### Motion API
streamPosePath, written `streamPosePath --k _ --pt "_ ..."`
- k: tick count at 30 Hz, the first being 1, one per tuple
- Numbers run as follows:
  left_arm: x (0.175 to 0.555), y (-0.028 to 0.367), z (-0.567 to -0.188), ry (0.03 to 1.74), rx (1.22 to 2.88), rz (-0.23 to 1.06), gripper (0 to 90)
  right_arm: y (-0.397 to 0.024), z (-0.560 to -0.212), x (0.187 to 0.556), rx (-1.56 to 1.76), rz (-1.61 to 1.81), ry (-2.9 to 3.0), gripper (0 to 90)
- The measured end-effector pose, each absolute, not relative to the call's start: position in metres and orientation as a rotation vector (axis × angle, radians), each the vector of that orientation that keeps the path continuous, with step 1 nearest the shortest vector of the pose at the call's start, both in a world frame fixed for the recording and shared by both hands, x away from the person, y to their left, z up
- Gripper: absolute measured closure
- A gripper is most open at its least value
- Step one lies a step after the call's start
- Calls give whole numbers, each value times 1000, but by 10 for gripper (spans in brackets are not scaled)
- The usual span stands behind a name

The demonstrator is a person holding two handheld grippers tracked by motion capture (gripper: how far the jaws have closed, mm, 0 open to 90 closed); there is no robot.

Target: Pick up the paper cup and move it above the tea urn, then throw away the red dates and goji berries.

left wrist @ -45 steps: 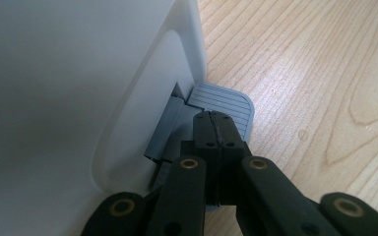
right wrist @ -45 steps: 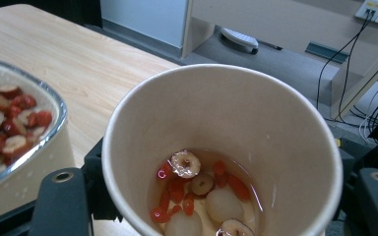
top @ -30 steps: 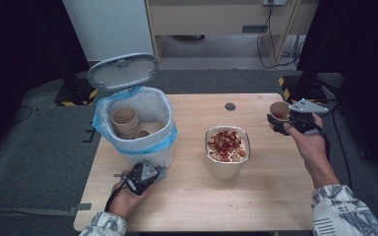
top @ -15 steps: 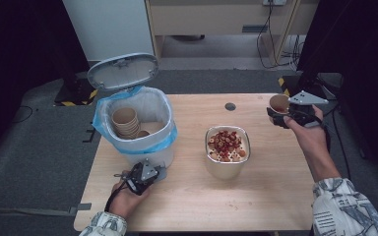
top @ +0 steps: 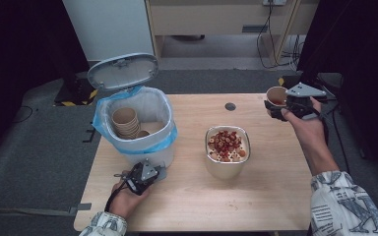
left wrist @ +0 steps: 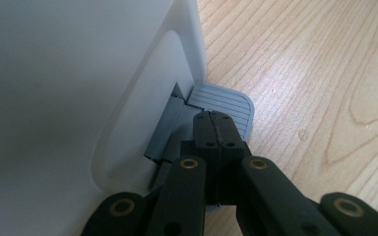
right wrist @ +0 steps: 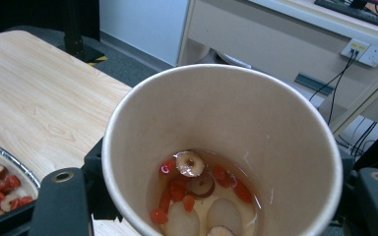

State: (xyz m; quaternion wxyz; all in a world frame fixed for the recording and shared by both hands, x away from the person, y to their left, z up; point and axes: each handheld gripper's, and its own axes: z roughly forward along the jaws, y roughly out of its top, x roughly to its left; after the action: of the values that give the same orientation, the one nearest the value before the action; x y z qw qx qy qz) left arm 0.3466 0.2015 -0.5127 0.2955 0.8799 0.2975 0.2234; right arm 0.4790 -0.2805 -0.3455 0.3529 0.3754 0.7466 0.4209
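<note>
A wooden table [top: 187, 206] is standing on grey carpet. The right gripper [top: 281, 109] is grasping an upright paper cup [right wrist: 221, 147], seemingly mouth-up. The left gripper [left wrist: 215, 129] is pressing clenched on the bin's pedal [left wrist: 226, 101].

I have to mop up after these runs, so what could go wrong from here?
1. The paper cup in the right gripper holds liquid with fruit slices; tilted in the air, it could spill on the table.
2. The left gripper, fingers shut, presses the bin's pedal; if it slips, the lid may drop.
3. The bin already holds stacked cups; liquid poured there would soak them.
</note>
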Motion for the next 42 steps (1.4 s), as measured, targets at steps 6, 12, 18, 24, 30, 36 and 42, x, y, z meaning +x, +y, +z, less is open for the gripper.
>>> streamPosePath --k 6,12,18,24,30,36,42 --pt "347 201 -513 791 2340 595 899 -275 -341 481 954 1095 1933 282" --pt "347 201 -513 790 2342 596 900 -274 -339 482 950 1096 1937 282" --pt "347 201 -513 791 2340 595 900 -272 -338 484 946 1094 1941 282" --pt "347 202 -513 792 2340 594 899 -264 -335 486 908 1089 1947 284" --pt "347 202 -513 792 2342 595 900 -253 -333 489 862 1084 1958 284" --pt "347 201 -513 800 2329 590 899 -243 -330 491 846 1097 1962 284" --pt "346 201 -513 797 2330 594 900 -234 -329 489 799 1114 1984 284"
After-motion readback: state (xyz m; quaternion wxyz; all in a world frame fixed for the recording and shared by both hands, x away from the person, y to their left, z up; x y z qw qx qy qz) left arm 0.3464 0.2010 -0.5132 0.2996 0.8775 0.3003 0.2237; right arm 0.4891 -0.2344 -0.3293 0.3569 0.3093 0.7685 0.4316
